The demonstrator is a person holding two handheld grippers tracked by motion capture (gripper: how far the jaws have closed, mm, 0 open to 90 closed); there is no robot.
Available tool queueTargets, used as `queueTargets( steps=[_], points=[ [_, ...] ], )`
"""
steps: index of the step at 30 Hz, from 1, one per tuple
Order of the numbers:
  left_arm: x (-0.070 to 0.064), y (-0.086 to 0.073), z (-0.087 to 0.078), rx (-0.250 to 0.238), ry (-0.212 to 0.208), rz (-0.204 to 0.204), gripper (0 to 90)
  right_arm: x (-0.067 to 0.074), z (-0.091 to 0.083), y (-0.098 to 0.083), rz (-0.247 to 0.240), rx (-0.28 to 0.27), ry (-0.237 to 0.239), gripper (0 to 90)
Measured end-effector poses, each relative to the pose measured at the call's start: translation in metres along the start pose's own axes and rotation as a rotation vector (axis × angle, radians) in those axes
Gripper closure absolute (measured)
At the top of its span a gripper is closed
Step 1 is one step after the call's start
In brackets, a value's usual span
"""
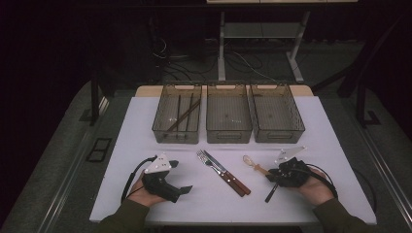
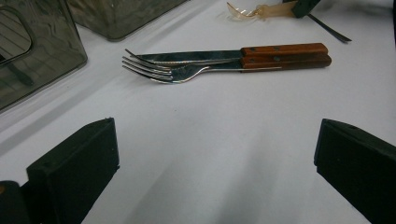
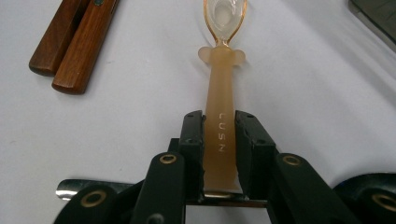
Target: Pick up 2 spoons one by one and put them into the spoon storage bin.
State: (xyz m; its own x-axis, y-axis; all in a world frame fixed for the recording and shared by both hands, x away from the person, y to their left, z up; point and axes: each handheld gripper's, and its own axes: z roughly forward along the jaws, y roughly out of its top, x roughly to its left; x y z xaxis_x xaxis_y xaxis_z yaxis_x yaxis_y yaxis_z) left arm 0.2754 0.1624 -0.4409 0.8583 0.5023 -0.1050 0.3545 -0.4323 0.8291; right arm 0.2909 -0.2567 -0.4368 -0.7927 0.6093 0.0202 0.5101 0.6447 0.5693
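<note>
The sorting of cutlery into the three smoky translucent plastic bins [image 1: 228,119] looks barely begun. The leftmost bin [image 1: 163,124] holds dark brown chopsticks [image 1: 183,115]; the other two look empty. In front of the bins on the white counter [image 1: 145,194], a wooden-handled steel fork [image 1: 221,171] and wooden-handled knife [image 1: 228,171] lie side by side, untouched. To their right, the right hand-held gripper [image 3: 219,128] is clamped on the handle of a translucent amber plastic spoon [image 3: 220,84], which seems to rest on the counter, not yet lifted. The left hand-held gripper [image 2: 215,154], left of the fork, has its jaws wide apart and empty.
</note>
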Motion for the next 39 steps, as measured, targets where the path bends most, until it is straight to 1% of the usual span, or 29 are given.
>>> queueTargets(
  steps=[4, 12, 15, 19, 27, 32, 39],
  points=[
    [-0.001, 0.0, 0.0, 0.005, -0.003, 0.007, 0.0, 0.0, -0.002, 0.001, 0.0, -0.007, -0.004, 73.8],
    [-0.001, 0.0, 0.0, 0.003, -0.001, 0.006, 0.0, -0.001, -0.007, 0.003, 0.01, -0.037, -0.005, 74.0],
    [-0.001, 0.0, 0.0, 0.008, -0.001, 0.008, 0.0, -0.002, -0.01, 0.004, 0.008, -0.057, -0.006, 74.0],
    [-0.001, 0.0, 0.0, 0.008, -0.001, 0.007, 0.0, -0.003, -0.015, 0.005, 0.017, -0.087, 0.002, 74.0],
    [-0.001, 0.0, 0.0, 0.009, -0.002, 0.007, 0.0, -0.005, -0.02, 0.009, 0.017, -0.123, -0.005, 74.0],
    [-0.001, 0.0, 0.001, 0.008, -0.004, 0.007, 0.0, -0.005, -0.022, 0.012, 0.018, -0.146, 0.002, 73.9],
    [-0.002, 0.0, 0.001, 0.007, -0.003, 0.008, 0.0, -0.008, -0.026, 0.018, 0.031, -0.18, 0.004, 74.0]
  ],
)
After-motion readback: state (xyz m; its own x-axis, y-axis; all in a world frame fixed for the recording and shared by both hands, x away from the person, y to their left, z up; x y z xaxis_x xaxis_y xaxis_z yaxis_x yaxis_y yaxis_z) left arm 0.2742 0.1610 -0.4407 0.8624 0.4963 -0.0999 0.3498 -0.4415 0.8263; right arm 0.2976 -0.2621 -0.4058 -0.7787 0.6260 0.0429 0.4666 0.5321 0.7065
